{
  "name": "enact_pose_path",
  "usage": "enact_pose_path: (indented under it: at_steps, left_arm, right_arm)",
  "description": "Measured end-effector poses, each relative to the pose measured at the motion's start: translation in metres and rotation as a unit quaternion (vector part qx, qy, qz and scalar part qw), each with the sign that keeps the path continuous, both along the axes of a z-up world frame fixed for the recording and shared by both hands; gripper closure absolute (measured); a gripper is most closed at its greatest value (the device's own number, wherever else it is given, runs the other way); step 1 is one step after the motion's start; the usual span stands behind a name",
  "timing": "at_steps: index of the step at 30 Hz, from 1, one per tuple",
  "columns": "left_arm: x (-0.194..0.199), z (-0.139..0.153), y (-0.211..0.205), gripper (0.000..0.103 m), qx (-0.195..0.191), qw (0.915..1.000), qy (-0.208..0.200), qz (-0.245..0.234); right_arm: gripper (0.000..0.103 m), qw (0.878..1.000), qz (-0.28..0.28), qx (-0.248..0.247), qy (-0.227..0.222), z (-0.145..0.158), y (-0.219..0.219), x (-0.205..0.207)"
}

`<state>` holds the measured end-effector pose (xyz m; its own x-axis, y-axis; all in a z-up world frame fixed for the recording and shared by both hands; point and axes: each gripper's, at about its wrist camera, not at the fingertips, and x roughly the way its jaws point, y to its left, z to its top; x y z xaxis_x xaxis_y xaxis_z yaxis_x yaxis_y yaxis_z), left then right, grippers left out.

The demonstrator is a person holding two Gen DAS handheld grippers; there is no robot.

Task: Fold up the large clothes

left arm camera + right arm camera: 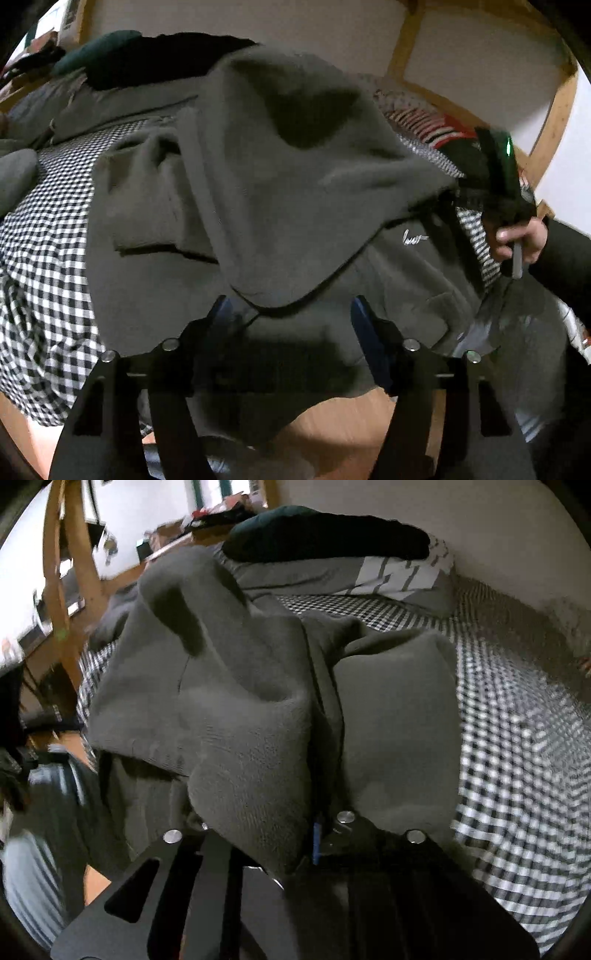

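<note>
Hoodie [280,192], grey fleece, lies on the checked bedcover [48,229], its long axis running from 6 toward 12 o'clock in the left view. A side fold seems in hand: the right gripper [314,834] is clamped on a fleece edge, carrying it across. The left gripper [291,314] hovers with fingers apart; next, pin the near hem.

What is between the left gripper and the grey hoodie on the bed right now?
Nothing visible. The left gripper is open just over the grey hoodie near the bed's edge, with no other object between them. The right gripper is already shut on the hoodie's fabric, lifting a fold.
</note>
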<state>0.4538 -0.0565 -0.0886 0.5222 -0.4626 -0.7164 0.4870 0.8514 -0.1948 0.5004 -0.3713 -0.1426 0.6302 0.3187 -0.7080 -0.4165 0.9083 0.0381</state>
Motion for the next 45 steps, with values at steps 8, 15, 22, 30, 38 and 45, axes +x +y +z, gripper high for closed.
enact_pose_path:
  at_steps: [8,15,22,30,38,45]
  left_arm:
    - [0.026,0.073,0.010,0.011,-0.024,0.9956,-0.090,0.011]
    - [0.150,0.070,-0.050,0.011,0.016,0.9978,-0.060,0.024]
    - [0.219,-0.016,-0.050,0.011,0.126,0.9881,0.048,0.074]
    - [0.187,0.008,-0.055,0.010,0.135,0.9866,-0.011,0.091]
    - [0.114,-0.033,-0.072,0.009,0.185,0.9801,-0.043,0.058]
    - [0.095,-0.022,-0.068,0.009,0.151,0.9826,-0.048,0.096]
  right_arm:
    - [0.004,0.996,-0.043,-0.030,-0.066,0.050,-0.034,-0.024]
    - [0.004,0.997,-0.075,0.005,-0.008,0.103,0.024,0.093]
    - [0.004,0.966,-0.084,-0.210,0.125,-0.006,0.078,0.170]
    - [0.004,0.979,-0.106,-0.136,0.108,0.020,0.044,0.142]
    - [0.004,0.983,-0.105,-0.102,0.111,-0.017,0.013,0.107]
    - [0.004,0.981,-0.124,-0.120,0.083,0.013,0.006,0.066]
